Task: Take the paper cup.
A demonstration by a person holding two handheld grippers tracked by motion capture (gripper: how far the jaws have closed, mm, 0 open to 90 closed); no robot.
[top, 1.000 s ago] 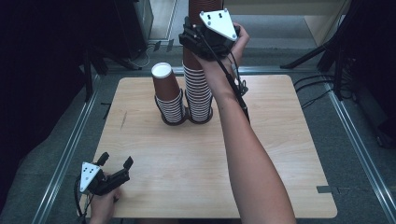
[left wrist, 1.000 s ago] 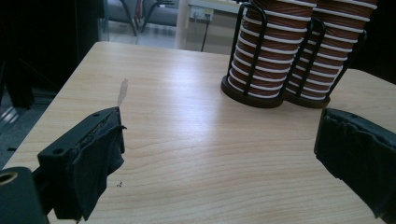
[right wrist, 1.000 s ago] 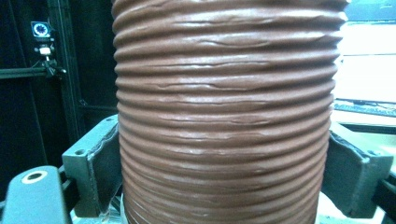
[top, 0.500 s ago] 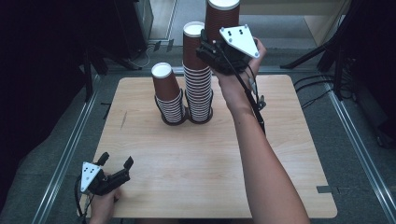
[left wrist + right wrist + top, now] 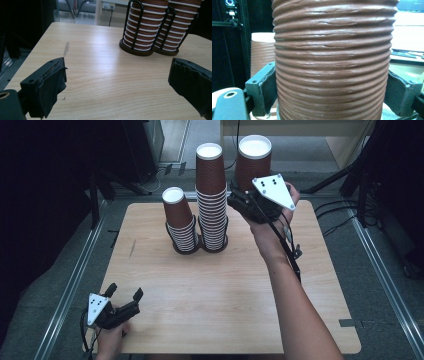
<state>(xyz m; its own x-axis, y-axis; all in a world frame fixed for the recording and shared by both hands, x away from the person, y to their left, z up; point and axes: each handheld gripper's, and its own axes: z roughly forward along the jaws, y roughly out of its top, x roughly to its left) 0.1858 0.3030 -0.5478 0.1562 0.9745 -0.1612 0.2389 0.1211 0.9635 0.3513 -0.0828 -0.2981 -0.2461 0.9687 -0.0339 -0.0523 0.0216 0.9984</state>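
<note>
Two stacks of upside-down brown ribbed paper cups stand in black wire holders at the back of the wooden table [image 5: 220,285]: a short stack [image 5: 180,220] on the left and a tall stack [image 5: 211,195] beside it. My right gripper [image 5: 245,200] is raised to the right of the tall stack and is shut on a single brown cup [image 5: 252,162], held upside down; its ribbed wall [image 5: 332,60] sits between both jaws. My left gripper [image 5: 122,301] rests at the table's front left corner, open, with nothing between its pads [image 5: 53,82]. The stacks [image 5: 150,27] show ahead of it.
A metal rail [image 5: 70,285] runs along the left of the table and another along the right [image 5: 385,285]. Dark stands and cables sit on the floor behind the table. A small scuff mark [image 5: 66,48] lies on the wood near the left gripper.
My right gripper has lifted a cup off the tall stack and carried it to the right and toward me. The left gripper has stayed still.
</note>
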